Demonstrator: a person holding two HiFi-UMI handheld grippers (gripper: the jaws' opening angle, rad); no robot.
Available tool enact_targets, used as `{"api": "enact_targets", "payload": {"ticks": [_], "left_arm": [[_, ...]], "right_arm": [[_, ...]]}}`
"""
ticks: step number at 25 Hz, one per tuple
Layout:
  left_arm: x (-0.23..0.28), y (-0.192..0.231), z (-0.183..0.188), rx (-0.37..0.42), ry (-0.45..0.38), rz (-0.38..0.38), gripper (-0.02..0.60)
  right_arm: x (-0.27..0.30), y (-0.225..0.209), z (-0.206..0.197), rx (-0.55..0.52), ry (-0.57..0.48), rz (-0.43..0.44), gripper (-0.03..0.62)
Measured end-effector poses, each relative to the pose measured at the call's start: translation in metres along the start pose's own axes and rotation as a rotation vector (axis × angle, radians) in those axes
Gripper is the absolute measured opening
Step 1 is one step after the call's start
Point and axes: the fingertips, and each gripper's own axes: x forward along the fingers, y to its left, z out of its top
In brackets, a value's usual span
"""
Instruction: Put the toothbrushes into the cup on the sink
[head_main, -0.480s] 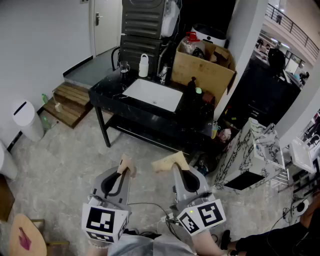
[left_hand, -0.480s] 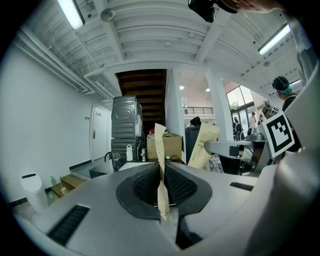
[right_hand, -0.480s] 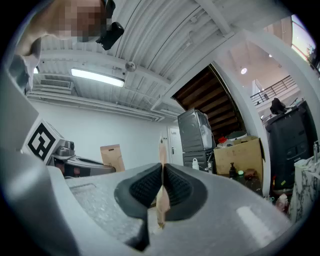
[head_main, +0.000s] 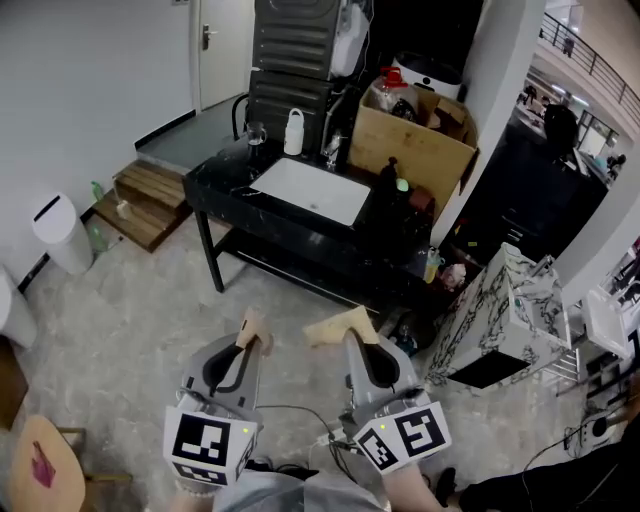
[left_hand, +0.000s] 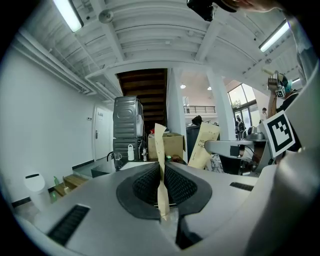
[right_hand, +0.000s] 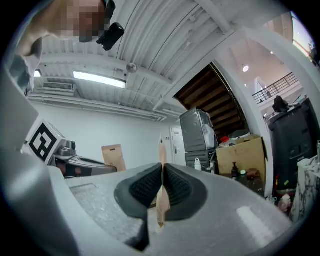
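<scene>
Here, left gripper clamped on a tan packet, right gripper clamped on a second packet, cup at the counter's far left corner.

Held side by side, roughly level (marker cubes nearest the person), the left gripper and right gripper each pinch a flat brown paper packet.

Floor: was mottled grey stone.
Wall: was plain white, a white door at its far end.
Sink: white basin sat in a black stand.
Steps: low, wooden, lay left of it.
Light: a ceiling tube was lit.
</scene>
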Motion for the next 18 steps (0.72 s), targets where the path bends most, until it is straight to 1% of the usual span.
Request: {"api": "enact_targets", "payload": {"ticks": [10,15,16,18], "left_arm": [[-0.006,-0.014,-0.005,0.002,0.011,0.066,0.029],[-0.010,-0.019,-0.007,-0.006,0.015,0.096,0.029],[-0.012,-0.019,-0.005,-0.014,0.017,0.102,0.029],[-0.014,-0.019,-0.001,-0.058,0.021,0.118,0.029]], "right_arm": [[-0.014,-0.005,-0.005,0.019,0.000,0.063,0.003],[-0.020,-0.010,-0.007,0.022,0.001,0.077,0.003],[-0.020,-0.010,-0.007,0.024,0.001,0.081,0.003],[-0.016,-0.007,-0.007,0.027,0.001,0.094,0.003]]}}
